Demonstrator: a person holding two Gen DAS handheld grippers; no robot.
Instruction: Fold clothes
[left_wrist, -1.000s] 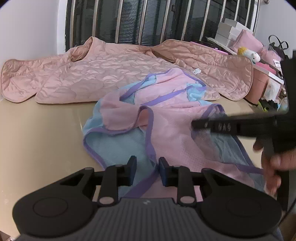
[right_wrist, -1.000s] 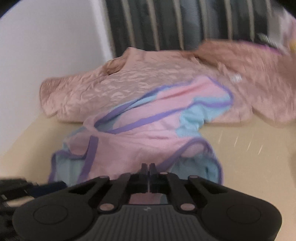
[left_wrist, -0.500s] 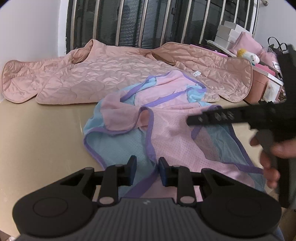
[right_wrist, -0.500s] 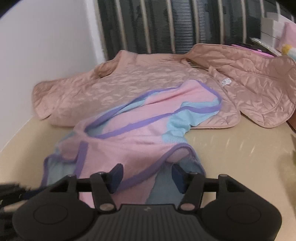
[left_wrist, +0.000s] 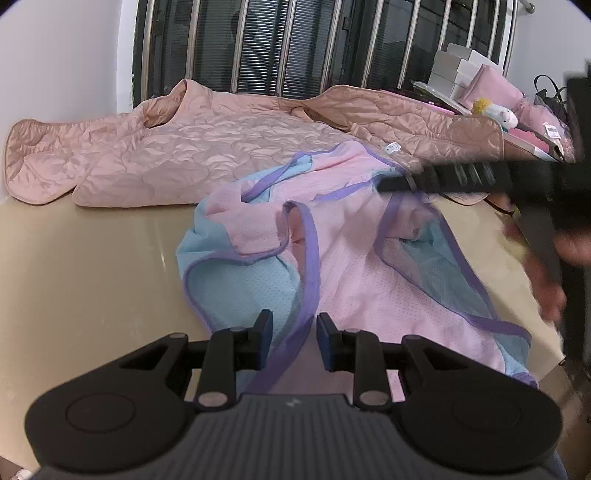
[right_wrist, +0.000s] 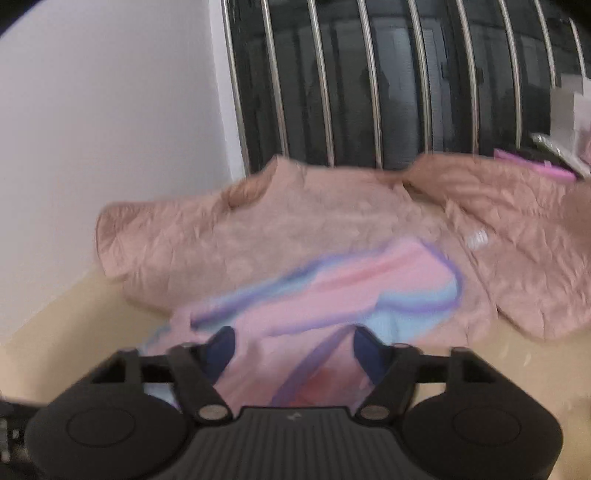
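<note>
Beige surface (left_wrist: 74, 266) carries everything. Biggest item: quilted pink jacket (left_wrist: 177, 155), spread flat along the far edge under the barred window (left_wrist: 295, 44). Next: pink/blue mesh garment (left_wrist: 351, 266) with purple trim, crumpled mid-surface, its far end overlapping the jacket hem, near end running under the left hand-held gripper (left_wrist: 293, 332). Left jaws spread a little, purple trim strip lying between the fingertips, not pinched. Right hand-held gripper (right_wrist: 293, 350) hovers over the garment's right side, jaws spread wide, nothing held; right wrist view is motion-blurred. In the left wrist view its finger (left_wrist: 443, 177) reaches in from the right above the garment. Boxes and a plush toy (left_wrist: 496, 112) sit off to the right, well apart from the garment.
</note>
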